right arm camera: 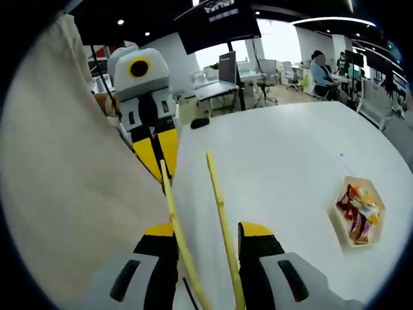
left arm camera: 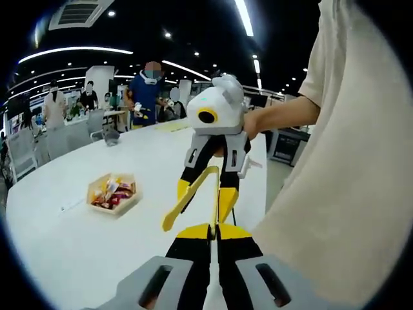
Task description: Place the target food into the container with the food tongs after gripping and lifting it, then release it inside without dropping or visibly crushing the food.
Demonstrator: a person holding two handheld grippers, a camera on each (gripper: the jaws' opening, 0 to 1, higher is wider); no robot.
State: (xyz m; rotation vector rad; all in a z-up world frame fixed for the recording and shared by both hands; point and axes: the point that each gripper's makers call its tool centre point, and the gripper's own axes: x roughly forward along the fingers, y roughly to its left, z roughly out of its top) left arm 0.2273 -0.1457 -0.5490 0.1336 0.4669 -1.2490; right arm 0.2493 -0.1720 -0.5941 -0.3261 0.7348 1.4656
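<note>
Yellow food tongs (right arm camera: pixel 217 197) run up between the jaws of my right gripper (right arm camera: pixel 208 227), which is shut on their two arms. In the left gripper view the same tongs (left arm camera: pixel 188 199) hang spread from the right gripper (left arm camera: pixel 205 197), which a hand holds over the table. One tong arm ends between the jaws of my left gripper (left arm camera: pixel 213 231), which looks shut on its tip. The left gripper (right arm camera: pixel 158 161) also appears at the upper left of the right gripper view. A hexagonal tray of wrapped snacks (left arm camera: pixel 115 192) (right arm camera: pixel 358 213) sits apart on the white table (right arm camera: pixel 284 161).
The person's beige shirt (left arm camera: pixel 348 181) fills the side beside the grippers. Several people (left arm camera: pixel 147 90), chairs and desks stand beyond the table's far edge. A small dark object (right arm camera: pixel 199 123) lies near the table edge.
</note>
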